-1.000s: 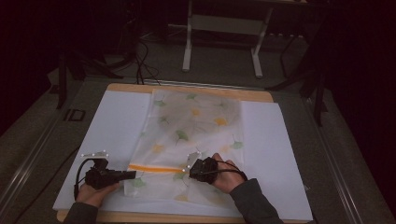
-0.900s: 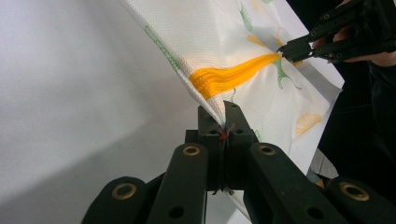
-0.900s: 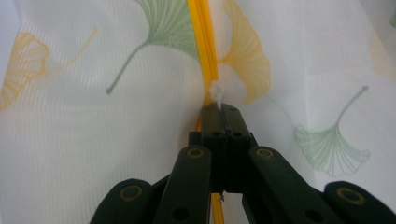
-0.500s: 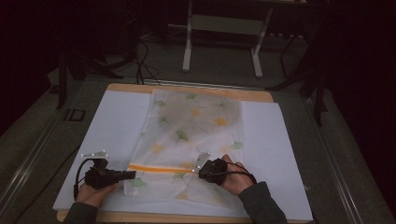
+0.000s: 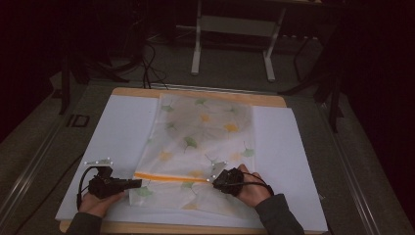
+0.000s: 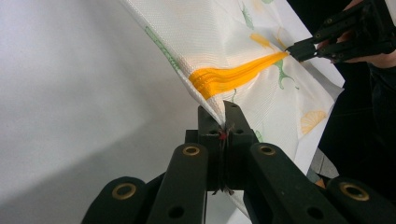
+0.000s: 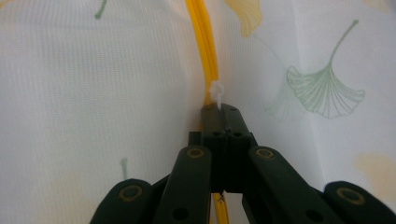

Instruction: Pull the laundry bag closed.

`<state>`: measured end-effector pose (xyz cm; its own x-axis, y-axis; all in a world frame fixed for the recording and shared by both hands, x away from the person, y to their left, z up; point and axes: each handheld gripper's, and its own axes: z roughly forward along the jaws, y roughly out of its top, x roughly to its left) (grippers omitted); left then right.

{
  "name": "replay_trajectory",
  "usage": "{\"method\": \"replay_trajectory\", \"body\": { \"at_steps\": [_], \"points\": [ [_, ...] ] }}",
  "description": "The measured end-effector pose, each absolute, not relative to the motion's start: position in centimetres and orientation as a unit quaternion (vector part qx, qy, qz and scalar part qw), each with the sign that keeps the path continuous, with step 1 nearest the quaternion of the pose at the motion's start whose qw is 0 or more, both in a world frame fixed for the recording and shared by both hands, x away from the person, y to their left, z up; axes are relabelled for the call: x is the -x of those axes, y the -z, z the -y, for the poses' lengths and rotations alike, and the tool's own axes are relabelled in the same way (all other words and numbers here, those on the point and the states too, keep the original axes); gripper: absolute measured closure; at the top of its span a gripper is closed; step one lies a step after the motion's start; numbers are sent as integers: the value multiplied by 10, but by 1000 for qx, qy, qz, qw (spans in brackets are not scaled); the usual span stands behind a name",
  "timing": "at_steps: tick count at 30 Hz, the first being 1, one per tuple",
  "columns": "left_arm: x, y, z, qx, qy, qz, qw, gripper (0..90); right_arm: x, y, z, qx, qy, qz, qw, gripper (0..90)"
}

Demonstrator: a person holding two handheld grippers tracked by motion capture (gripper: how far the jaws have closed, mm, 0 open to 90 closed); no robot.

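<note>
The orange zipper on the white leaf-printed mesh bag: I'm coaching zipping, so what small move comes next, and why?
Probably draw the right gripper further along the orange zipper, away from the left gripper. It pinches the small white zipper pull, while the left clamps the white leaf-printed mesh bag corner, holding the track taut.

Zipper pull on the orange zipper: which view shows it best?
The right gripper view: the white zipper pull sits pinched at the right claw tips. The left gripper view has that spot far off, the pull too small; the high view only shows the orange zipper.
</note>
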<state>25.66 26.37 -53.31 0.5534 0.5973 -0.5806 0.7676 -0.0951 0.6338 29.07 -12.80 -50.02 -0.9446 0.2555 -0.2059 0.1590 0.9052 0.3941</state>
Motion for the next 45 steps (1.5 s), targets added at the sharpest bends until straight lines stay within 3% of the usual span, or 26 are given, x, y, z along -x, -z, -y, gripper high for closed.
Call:
{"method": "replay_trajectory", "body": {
  "at_steps": [45],
  "points": [
    [-255,534,-263,-736,92,-463,486,887,-283,495,175,-146,-192,-959,147,900]
  ]
}}
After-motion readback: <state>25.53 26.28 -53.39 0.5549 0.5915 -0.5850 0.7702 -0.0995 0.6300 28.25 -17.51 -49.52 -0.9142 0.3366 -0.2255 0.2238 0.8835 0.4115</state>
